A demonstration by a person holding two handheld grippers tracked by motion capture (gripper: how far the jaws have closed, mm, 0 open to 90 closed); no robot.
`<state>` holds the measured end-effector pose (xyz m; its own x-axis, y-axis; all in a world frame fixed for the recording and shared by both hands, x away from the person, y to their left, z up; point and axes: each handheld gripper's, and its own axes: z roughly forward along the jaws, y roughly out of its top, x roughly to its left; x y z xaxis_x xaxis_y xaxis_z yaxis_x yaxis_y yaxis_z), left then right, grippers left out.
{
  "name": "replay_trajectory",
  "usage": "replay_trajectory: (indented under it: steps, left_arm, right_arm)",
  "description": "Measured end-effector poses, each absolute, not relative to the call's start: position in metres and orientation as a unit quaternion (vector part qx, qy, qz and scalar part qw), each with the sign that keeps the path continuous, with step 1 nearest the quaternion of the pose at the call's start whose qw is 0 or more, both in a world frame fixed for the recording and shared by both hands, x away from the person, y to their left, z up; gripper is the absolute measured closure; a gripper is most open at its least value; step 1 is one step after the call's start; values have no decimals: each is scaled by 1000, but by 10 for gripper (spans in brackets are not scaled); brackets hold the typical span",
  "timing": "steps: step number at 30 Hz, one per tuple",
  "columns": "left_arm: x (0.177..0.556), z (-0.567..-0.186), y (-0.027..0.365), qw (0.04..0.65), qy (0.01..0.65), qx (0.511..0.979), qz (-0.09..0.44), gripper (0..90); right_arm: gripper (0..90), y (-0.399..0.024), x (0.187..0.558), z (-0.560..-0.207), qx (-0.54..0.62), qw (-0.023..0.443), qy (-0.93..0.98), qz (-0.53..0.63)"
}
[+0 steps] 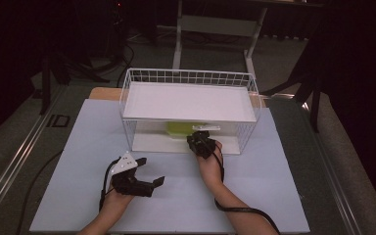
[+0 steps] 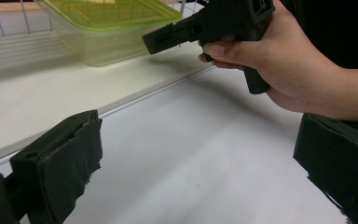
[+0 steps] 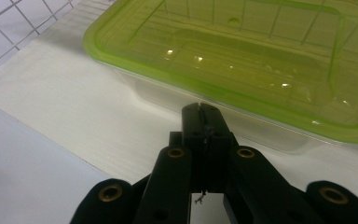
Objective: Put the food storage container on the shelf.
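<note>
Right gripper [image 3: 204, 109]: jaws pressed flat together, nothing between them. Tips sit just short of the lidded box [image 3: 242, 60], pointed at its clear wall under the green lid's rim; I can't tell whether they touch it. The box sits on the lower shelf [image 1: 149, 143] of the wire rack [image 1: 188, 78], towards the front edge, under the white upper shelf [image 1: 188, 100].

Left gripper [image 1: 144, 171]: jaws wide apart, empty, low over the white mat [image 1: 78, 147] well in front of the rack. I'm leaving it parked there.

My read: I'm reaching in for the box with the right. To do it well I'd spread the jaws before closing the gap, since clenched tips would only shove it deeper into the rack. I'd bite on the lid's overhanging rim or a near corner, keep the wrist low to stay under the upper shelf, and draw straight back towards me. The smooth plastic looks slippery, so I'd take a deep bite.

Contents: through the translucent lid the box looks empty, with only moulded ridges visible. Nothing else sits on either shelf.
</note>
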<state>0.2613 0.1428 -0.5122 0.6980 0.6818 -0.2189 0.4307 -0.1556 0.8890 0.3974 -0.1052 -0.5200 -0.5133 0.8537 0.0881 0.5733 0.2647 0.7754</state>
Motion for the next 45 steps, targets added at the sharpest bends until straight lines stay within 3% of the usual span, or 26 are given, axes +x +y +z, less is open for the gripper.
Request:
replay_trajectory:
  steps: [12,16,18,20,21,22,24,25,28,45]
  left_arm:
    - [261,-511,142,534,366,753,120,19]
    - [261,-510,141,538,359,753,121,19]
    - [261,-510,140,540,358,753,119,19]
    - [261,-510,138,538,357,754,117,19]
    - [261,-510,138,539,356,754,117,19]
    - [261,-510,137,540,356,754,116,19]
    - [261,-510,136,542,355,753,114,19]
    - [261,-509,135,543,354,753,114,19]
    - [260,-508,134,547,351,752,112,19]
    - [256,-491,129,551,321,761,119,19]
  right_arm:
    - [867,-104,376,-511,438,161,783,412]
    - [785,-105,368,-505,429,162,784,418]
    - [725,-106,362,-501,420,166,786,422]
    - [608,-107,356,-497,412,161,787,430]
    - [506,-107,351,-495,408,160,788,433]
    - [506,-107,351,-495,408,160,788,433]
    - [337,-108,345,-491,399,157,785,448]
    - [337,-108,345,-491,399,157,785,448]
    - [162,-112,339,-489,378,136,795,455]
    - [156,-142,313,-486,345,118,805,467]
